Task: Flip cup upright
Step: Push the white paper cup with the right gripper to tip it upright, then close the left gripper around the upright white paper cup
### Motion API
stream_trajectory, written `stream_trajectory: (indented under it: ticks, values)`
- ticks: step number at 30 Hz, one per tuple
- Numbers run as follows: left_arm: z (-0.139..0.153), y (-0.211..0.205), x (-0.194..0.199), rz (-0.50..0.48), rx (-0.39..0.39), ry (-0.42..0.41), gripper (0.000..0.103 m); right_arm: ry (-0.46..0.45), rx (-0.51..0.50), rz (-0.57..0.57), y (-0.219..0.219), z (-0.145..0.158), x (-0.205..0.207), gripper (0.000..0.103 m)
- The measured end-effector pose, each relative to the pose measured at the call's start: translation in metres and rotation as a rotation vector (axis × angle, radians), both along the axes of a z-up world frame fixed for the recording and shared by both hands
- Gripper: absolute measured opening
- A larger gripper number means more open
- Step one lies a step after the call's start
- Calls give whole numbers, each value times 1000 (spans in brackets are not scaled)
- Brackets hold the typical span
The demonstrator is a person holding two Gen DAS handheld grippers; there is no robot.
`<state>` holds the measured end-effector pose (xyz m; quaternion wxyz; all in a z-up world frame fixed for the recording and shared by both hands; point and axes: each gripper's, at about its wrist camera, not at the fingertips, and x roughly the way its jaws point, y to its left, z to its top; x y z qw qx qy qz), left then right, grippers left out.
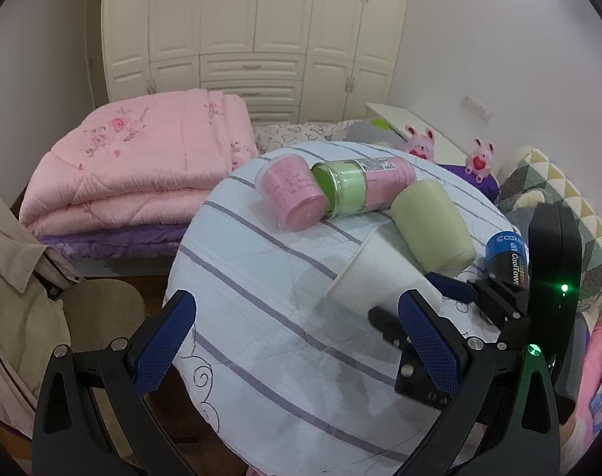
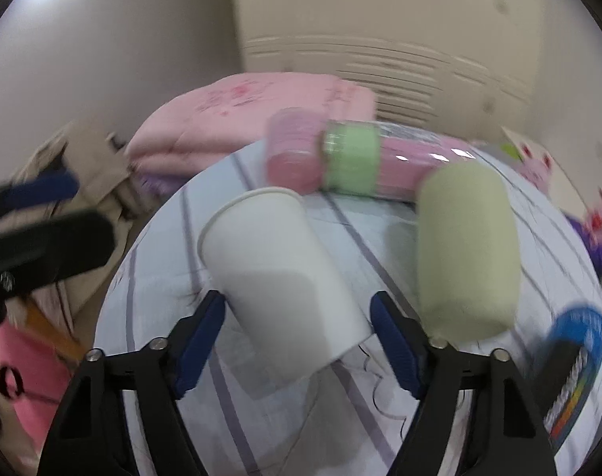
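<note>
On the striped cloth (image 1: 261, 277) a white cup (image 2: 277, 277) lies on its side, rim pointing away, its base end between the spread fingers of the right gripper (image 2: 297, 341); neither pad clearly touches it, though the view is blurred. Beside it lies a pale green cup (image 2: 465, 246), and beyond them a pink cup (image 1: 293, 194) and a green-and-pink bottle (image 1: 364, 186), all tipped over. Their insides are hidden. The left gripper (image 1: 301, 341) hangs open over the cloth, holding nothing.
</note>
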<state>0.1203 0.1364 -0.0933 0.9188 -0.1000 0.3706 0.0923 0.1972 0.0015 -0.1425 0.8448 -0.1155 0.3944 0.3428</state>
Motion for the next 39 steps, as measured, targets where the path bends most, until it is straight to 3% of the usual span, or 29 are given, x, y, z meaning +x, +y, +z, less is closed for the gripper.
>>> stream_trajectory:
  ticks: [6, 9, 15, 16, 17, 18, 31, 39]
  values:
    - [0, -3, 1, -7, -13, 14, 103, 105, 100, -263, -27, -6, 0, 59]
    - [-1, -6, 1, -14, -22, 17, 103, 143, 126, -300, -29, -9, -4, 59]
    - [1, -13, 5, -28, -15, 33, 103, 180, 183, -304, -38, -10, -20, 60]
    - [1, -14, 8, -28, -18, 35, 103, 176, 187, -304, -39, -9, -20, 64]
    - [1, -15, 10, -30, -21, 39, 103, 173, 183, -313, -40, -8, -21, 78]
    - [0, -17, 12, -34, -24, 46, 103, 168, 187, -320, -42, -6, -22, 83]
    - [-26, -51, 73, -10, -101, 221, 103, 58, 81, -310, -74, 1, -43, 83]
    - [-44, -62, 110, 33, -108, 327, 103, 15, 40, -304, -79, -8, -33, 83]
